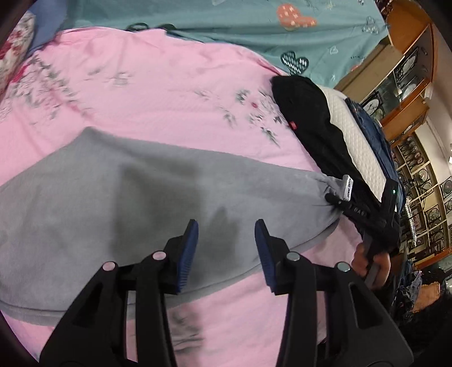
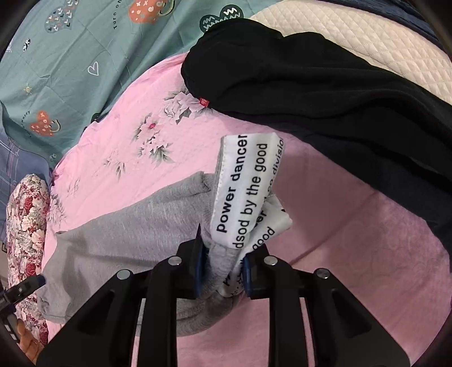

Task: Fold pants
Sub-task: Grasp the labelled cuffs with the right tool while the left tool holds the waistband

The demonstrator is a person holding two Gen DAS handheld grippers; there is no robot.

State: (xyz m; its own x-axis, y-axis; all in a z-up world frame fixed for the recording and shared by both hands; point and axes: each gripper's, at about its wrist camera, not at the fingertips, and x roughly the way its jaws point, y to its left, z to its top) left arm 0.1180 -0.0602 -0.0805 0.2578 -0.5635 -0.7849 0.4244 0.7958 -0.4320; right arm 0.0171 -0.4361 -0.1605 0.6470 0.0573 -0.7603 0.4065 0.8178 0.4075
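Note:
Grey pants (image 1: 127, 197) lie spread across a pink floral bedspread (image 1: 147, 93). In the left wrist view my left gripper (image 1: 226, 242) hovers open just above the grey fabric, nothing between its blue pads (image 1: 188, 248). The right gripper (image 1: 334, 201) shows at the pants' right end, pinching the gathered cuff. From the right wrist view, my right gripper (image 2: 223, 271) is shut on the grey pants (image 2: 127, 240) at that bunched end, together with a white printed strap (image 2: 243, 186) that sticks up from the jaws.
A pile of black (image 2: 325, 93), white quilted (image 2: 367, 39) and dark blue clothes lies at the bed's right side. A teal heart-print sheet (image 1: 226, 19) covers the far end, a floral pillow (image 2: 28, 225) the left. Wooden display shelves (image 1: 409, 84) stand beyond the bed. A hand (image 1: 367, 262) holds the right gripper.

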